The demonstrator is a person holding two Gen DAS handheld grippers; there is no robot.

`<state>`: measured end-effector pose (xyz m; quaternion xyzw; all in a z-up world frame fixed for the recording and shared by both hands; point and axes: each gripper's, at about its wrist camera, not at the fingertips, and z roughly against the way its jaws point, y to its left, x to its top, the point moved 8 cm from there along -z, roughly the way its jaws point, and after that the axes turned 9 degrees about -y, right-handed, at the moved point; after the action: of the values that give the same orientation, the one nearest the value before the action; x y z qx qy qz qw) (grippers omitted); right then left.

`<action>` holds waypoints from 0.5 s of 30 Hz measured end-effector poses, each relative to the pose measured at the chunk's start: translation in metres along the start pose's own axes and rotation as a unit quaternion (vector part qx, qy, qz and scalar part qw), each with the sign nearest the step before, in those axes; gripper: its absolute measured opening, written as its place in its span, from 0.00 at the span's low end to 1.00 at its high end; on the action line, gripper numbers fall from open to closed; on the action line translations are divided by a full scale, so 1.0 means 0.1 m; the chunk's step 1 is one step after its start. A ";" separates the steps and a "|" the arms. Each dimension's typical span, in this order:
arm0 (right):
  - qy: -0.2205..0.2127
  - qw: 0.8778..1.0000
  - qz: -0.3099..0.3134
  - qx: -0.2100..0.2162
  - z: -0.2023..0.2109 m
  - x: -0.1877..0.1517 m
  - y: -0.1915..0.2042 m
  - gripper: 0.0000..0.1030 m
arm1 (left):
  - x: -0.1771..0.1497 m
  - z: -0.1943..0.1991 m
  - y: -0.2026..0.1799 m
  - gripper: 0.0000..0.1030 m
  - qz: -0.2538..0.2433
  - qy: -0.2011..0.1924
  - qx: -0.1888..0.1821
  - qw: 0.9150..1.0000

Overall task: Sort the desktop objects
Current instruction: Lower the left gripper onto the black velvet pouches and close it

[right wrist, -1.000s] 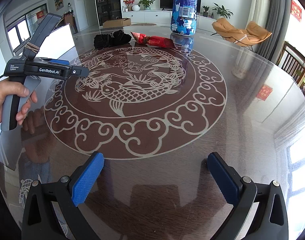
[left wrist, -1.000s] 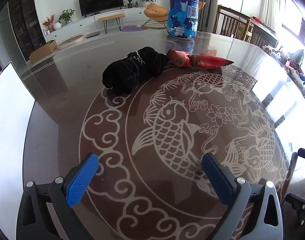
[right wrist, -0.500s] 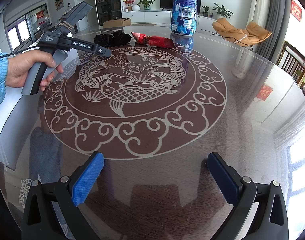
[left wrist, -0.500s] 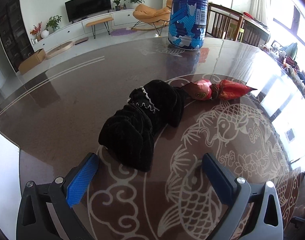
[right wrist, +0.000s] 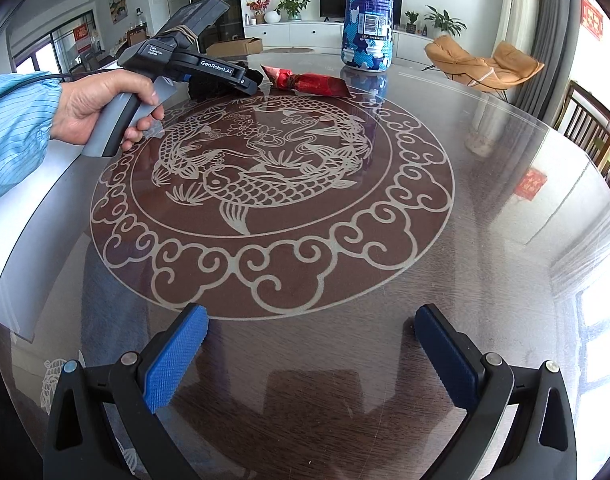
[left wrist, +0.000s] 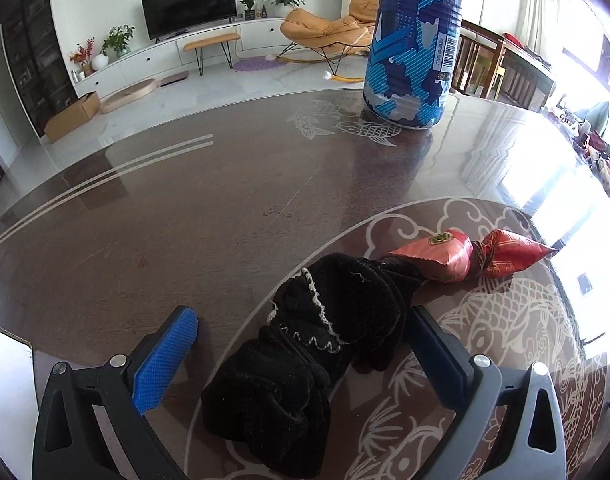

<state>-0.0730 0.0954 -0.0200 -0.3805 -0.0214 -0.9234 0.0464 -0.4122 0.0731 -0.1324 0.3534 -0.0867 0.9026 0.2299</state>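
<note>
The left tongs point(left wrist: 301, 338) sit wide open around a fuzzy black cloth bundle point(left wrist: 305, 364) on the glossy worktop point(left wrist: 165, 220), crinkly red foil packet point(left wrist: 465, 258) just beside, while the right tongs point(right wrist: 311, 338) gape empty.

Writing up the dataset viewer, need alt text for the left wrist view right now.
The open left tool straddles a bundled black cloth on a glossy dark table inlaid with pale fish and cloud patterns. A red foil packet lies just beyond the cloth, apparently touching it, and a tall blue patterned bottle stands further back; a living room shows behind.
</note>
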 end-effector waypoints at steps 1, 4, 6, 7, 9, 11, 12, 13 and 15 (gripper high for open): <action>0.000 1.000 0.000 0.000 0.00 0.00 0.00 1.00 | -0.01 0.00 0.00 1.00 0.000 0.000 0.000 1.000; 0.000 1.000 0.000 0.000 0.00 0.00 0.00 1.00 | -0.01 0.03 0.04 0.93 0.010 -0.006 0.012 1.000; 0.000 1.000 0.000 0.000 0.00 0.00 0.00 1.00 | -0.01 0.09 0.07 0.73 0.022 -0.021 0.022 0.999; 0.000 1.000 0.000 0.000 0.00 0.00 0.00 1.00 | -0.02 0.12 0.08 0.63 0.026 -0.025 0.026 0.999; 0.000 1.000 0.000 -0.001 0.00 0.00 0.00 1.00 | -0.06 0.17 0.10 0.51 0.035 -0.032 0.036 0.998; 0.000 1.000 0.000 -0.001 0.00 0.00 0.00 1.00 | -0.11 0.22 0.11 0.43 0.041 -0.036 0.045 0.998; 0.000 1.000 0.000 -0.001 0.00 0.00 0.00 1.00 | -0.13 0.25 0.12 0.42 0.044 -0.037 0.050 0.997; 0.000 1.000 0.000 -0.001 0.00 0.00 0.00 1.00 | -0.15 0.28 0.13 0.41 0.048 -0.037 0.055 0.997; 0.000 1.000 0.000 -0.001 0.00 0.00 0.00 1.00 | -0.22 0.35 0.14 0.41 0.056 -0.037 0.065 0.996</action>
<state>-0.0728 0.0956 -0.0199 -0.3805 -0.0208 -0.9234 0.0462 -0.3837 0.0413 -0.1220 0.3954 -0.0561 0.9041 0.1520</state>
